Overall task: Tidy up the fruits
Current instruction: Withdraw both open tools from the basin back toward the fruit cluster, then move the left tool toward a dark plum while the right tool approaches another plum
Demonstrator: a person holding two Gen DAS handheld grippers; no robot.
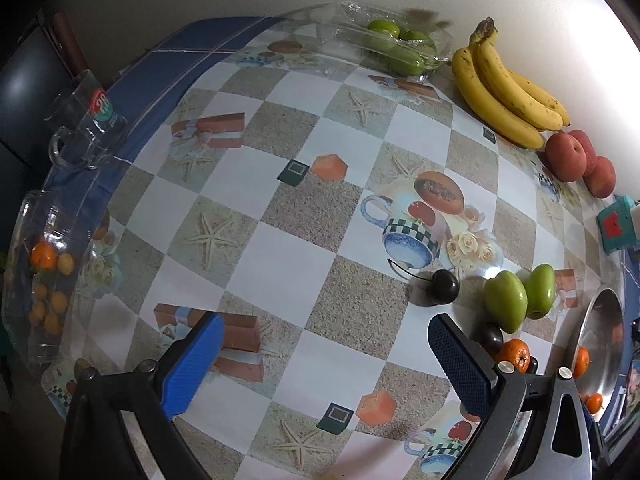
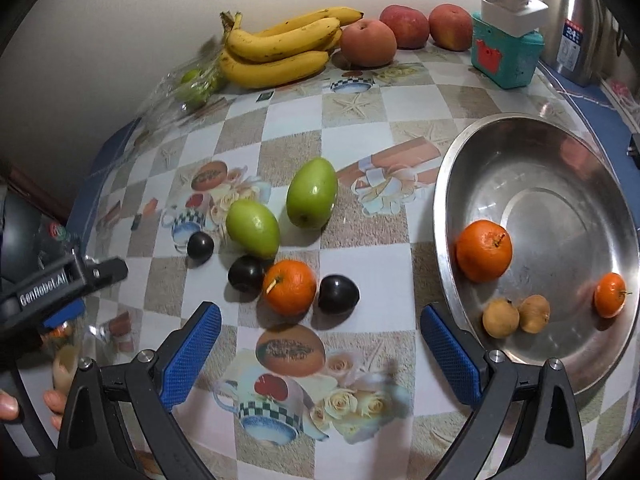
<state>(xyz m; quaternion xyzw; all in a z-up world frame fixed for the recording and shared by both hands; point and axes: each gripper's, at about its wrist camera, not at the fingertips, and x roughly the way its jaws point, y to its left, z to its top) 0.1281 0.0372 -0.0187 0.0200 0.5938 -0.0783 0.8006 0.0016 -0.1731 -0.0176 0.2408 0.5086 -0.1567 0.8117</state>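
Observation:
My right gripper is open and empty above the tablecloth. Just ahead of it lie an orange, three dark plums and two green fruits. To its right a steel bowl holds a large orange, a small orange and two brown fruits. My left gripper is also open and empty. A stemmed plum and the green fruits lie ahead of its right finger.
Bananas, three peaches and a clear tray of green fruits line the wall. A teal box and a steel kettle stand at back right. A glass mug and a glass bowl of small oranges sit at the left edge.

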